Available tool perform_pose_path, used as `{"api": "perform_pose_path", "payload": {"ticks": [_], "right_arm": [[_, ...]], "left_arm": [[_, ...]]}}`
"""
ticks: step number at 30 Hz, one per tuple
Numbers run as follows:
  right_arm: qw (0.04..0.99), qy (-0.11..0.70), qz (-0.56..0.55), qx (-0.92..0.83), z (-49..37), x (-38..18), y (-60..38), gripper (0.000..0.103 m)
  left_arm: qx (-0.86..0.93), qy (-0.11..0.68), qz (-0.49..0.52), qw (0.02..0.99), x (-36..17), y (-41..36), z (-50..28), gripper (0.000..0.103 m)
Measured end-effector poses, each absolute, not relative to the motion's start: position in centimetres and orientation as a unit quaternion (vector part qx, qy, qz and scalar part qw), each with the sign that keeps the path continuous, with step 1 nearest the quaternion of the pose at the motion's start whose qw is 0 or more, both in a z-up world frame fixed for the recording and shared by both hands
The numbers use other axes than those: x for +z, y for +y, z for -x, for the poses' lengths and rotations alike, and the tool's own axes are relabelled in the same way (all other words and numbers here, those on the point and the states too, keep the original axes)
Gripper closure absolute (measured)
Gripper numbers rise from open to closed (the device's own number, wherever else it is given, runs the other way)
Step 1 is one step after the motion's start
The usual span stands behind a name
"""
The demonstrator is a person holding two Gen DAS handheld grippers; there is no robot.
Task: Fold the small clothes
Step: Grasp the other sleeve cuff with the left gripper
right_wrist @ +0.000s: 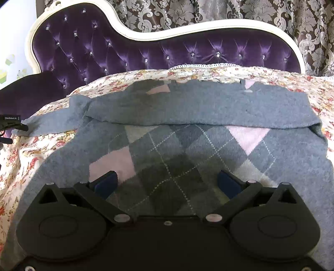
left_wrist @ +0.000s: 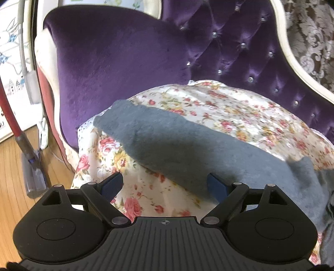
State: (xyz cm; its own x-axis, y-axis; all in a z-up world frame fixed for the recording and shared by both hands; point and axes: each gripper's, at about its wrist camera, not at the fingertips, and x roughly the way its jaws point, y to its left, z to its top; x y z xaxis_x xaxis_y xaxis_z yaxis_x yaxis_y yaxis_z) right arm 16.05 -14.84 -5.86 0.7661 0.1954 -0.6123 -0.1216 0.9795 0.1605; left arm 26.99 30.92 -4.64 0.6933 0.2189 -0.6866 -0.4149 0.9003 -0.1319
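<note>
A grey argyle sweater (right_wrist: 187, 150) with pink and pale diamonds lies flat on a floral cover. One sleeve (right_wrist: 200, 106) is folded across its upper part. The other sleeve (left_wrist: 177, 146) stretches out to the left over the cover. My left gripper (left_wrist: 165, 184) hovers just in front of that sleeve, open, its blue pads (left_wrist: 110, 184) empty; the right-hand pad is close to the sleeve's near edge. My right gripper (right_wrist: 168, 183) is open above the sweater's patterned front, holding nothing. The tip of the left gripper (right_wrist: 14, 125) shows at the left edge of the right wrist view, near the sleeve's end.
The floral cover (left_wrist: 240, 112) drapes a purple tufted sofa (right_wrist: 146, 50) with a cream frame. A purple armrest (left_wrist: 117, 62) rises behind the sleeve. Left of the sofa are wooden floor (left_wrist: 12, 166) and a red-handled vacuum stick (left_wrist: 18, 129). Patterned curtains (right_wrist: 250, 10) hang behind.
</note>
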Motion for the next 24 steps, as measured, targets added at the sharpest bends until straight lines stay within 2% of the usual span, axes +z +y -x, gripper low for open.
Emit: {"api": "perform_pose_path", "payload": {"ticks": [5,15,16,19,20,22,24], "right_arm": [[0.938,0.331,-0.056,0.085,-16.1,-5.9,-14.9,0.001],[0.938,0.333,-0.051,0.086,-16.1,-5.9,-14.8,0.001],[0.938,0.333,-0.050,0.086,-16.1,-5.9,-14.8,0.001],[0.937,0.334,-0.050,0.087,-16.2,-5.9,-14.8,0.001],[0.937,0.334,-0.049,0.087,-16.2,-5.9,-14.8,0.001],[0.937,0.334,-0.049,0.087,-16.2,-6.0,-14.8,0.001],[0.937,0.334,-0.049,0.088,-16.2,-6.0,-14.8,0.000]], "left_arm": [[0.177,0.352,0.180,0.901,-5.5,31.8,-26.7,0.015],[0.189,0.335,0.195,0.902,-4.8,33.3,-29.3,0.016],[0.193,0.331,0.199,0.902,-4.7,33.6,-29.5,0.019],[0.209,0.328,0.205,0.898,-4.6,34.1,-30.0,0.043],[0.217,0.325,0.201,0.898,-4.5,34.1,-30.1,0.062],[0.220,0.321,0.187,0.902,-4.1,34.1,-30.1,0.088],[0.209,0.317,0.183,0.907,-3.6,34.0,-30.1,0.094]]}}
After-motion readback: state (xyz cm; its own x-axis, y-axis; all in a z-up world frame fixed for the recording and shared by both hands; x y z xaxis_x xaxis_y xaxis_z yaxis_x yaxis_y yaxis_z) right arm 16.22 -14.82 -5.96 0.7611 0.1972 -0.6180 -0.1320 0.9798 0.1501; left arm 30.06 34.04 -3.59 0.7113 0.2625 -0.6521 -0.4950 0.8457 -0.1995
